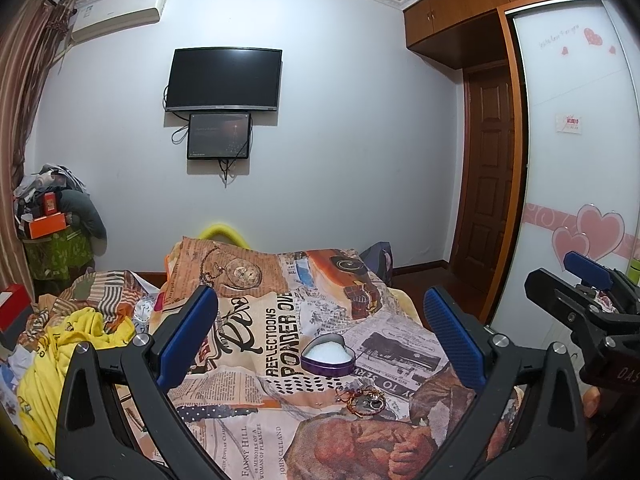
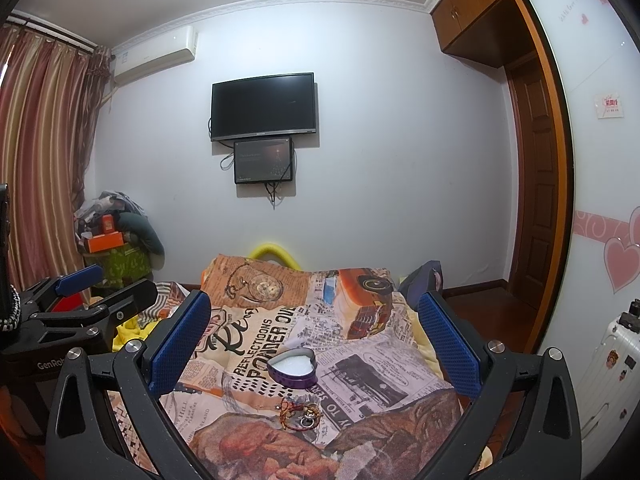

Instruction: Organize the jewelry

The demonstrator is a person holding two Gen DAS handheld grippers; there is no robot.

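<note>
Blue-padded and wide apart, empty, the left gripper [image 1: 320,332] has the jewelry [image 1: 364,400] at its 5 o'clock below the tin [image 1: 328,356], while the right gripper [image 2: 314,336], equally spread and empty, sits squarer over it.

My left gripper [image 1: 320,320] hangs over the printed bedspread [image 1: 256,360] with its blue fingers [image 1: 188,332] spread wide and nothing between them. Between them, farther off, sits the heart-shaped purple tin [image 1: 329,356], lid off, white inside. Nearer me lies the tangled jewelry [image 1: 363,399]. My right gripper [image 1: 576,292] shows at the right edge.
</note>
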